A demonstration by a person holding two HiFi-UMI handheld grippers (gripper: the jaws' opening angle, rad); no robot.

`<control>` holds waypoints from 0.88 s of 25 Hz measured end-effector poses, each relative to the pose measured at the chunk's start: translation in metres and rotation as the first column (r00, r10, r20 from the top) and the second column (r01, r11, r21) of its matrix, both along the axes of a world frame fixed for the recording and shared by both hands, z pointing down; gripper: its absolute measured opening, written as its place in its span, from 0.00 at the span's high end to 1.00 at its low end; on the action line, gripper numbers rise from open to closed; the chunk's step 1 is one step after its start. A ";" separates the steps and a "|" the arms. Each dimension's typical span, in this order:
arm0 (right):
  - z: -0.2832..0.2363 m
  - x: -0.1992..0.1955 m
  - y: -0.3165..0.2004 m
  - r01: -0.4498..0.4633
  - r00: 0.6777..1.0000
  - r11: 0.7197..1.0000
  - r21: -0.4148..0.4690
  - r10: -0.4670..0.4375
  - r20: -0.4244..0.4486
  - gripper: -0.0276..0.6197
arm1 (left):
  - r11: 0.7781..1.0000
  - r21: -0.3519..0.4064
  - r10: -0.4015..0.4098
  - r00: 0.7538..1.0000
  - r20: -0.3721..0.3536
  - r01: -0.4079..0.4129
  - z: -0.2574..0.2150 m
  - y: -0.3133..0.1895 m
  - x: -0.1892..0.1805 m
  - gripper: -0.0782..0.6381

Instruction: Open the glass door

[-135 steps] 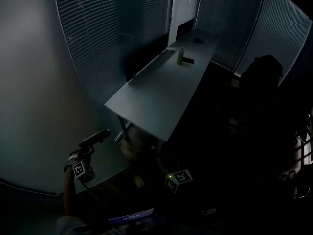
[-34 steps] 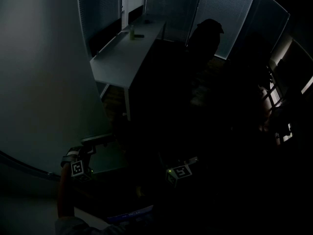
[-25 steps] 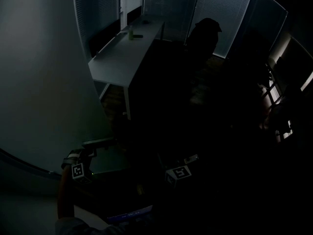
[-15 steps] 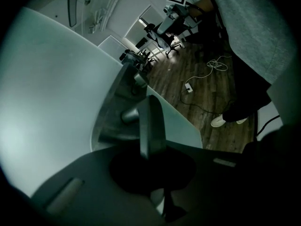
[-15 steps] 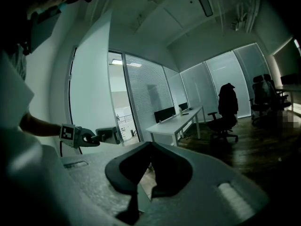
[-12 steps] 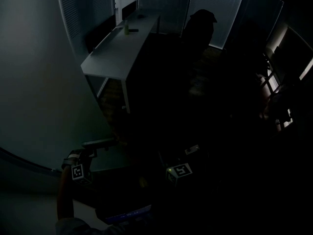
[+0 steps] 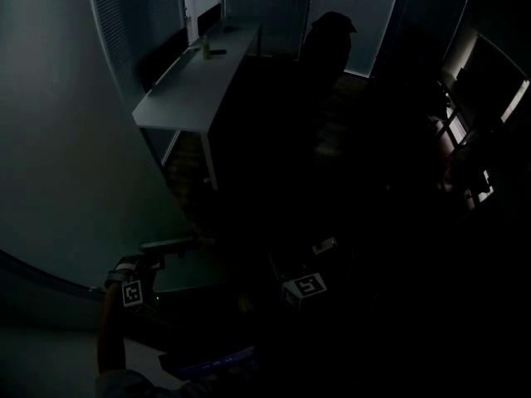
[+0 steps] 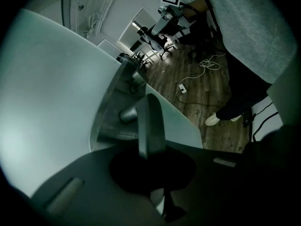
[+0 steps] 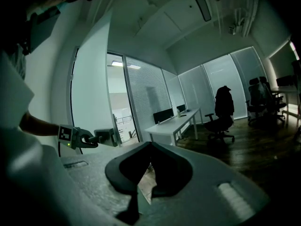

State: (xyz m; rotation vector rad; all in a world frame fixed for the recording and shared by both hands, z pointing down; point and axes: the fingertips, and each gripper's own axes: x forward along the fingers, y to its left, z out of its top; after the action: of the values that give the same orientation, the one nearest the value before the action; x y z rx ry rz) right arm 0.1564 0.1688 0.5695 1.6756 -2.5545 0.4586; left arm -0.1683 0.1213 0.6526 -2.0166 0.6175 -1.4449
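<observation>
The frosted glass door point(image 7: 66, 181) fills the left of the head view, and its pale pane point(image 8: 51, 102) shows beside my jaws in the left gripper view. My left gripper point(image 7: 166, 245) is shut on the door's grey handle bar point(image 8: 150, 124), which sticks out from between the jaws of the left gripper point(image 8: 153, 161). In the right gripper view, that left gripper point(image 9: 91, 138) grips the handle point(image 9: 110, 135) at the door's edge point(image 9: 91, 79). My right gripper point(image 7: 325, 245) hangs in the dark to the right. It point(image 9: 150, 147) is shut on nothing.
A long white desk point(image 7: 195, 81) runs along the blinds, with a small bottle point(image 7: 205, 41) on it. An office chair point(image 7: 328, 48) stands beside the desk, seen also as chair point(image 9: 223, 107). More chairs point(image 9: 263, 95) stand at the right. Cables point(image 8: 207, 65) lie on the wood floor.
In the head view the desk and chair have slid up and to the left. Both grippers keep their places in the picture, the left still on the handle.
</observation>
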 end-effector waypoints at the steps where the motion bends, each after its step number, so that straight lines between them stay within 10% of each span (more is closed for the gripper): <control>1: 0.000 0.000 0.001 -0.003 1.000 1.000 -0.001 0.003 0.001 0.95 | 1.000 -0.002 0.003 1.000 0.000 -0.003 0.000 0.001 0.000 0.89; 22: -0.001 -0.005 0.012 0.003 1.000 1.000 0.007 -0.003 -0.020 0.95 | 0.999 -0.018 0.051 0.999 0.019 -0.051 0.002 0.041 -0.006 0.89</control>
State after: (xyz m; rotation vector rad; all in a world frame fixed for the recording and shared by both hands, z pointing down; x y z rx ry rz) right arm 0.1516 0.1806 0.5688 1.6700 -2.5471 0.4300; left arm -0.1748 0.1626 0.6550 -2.0148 0.5431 -1.4427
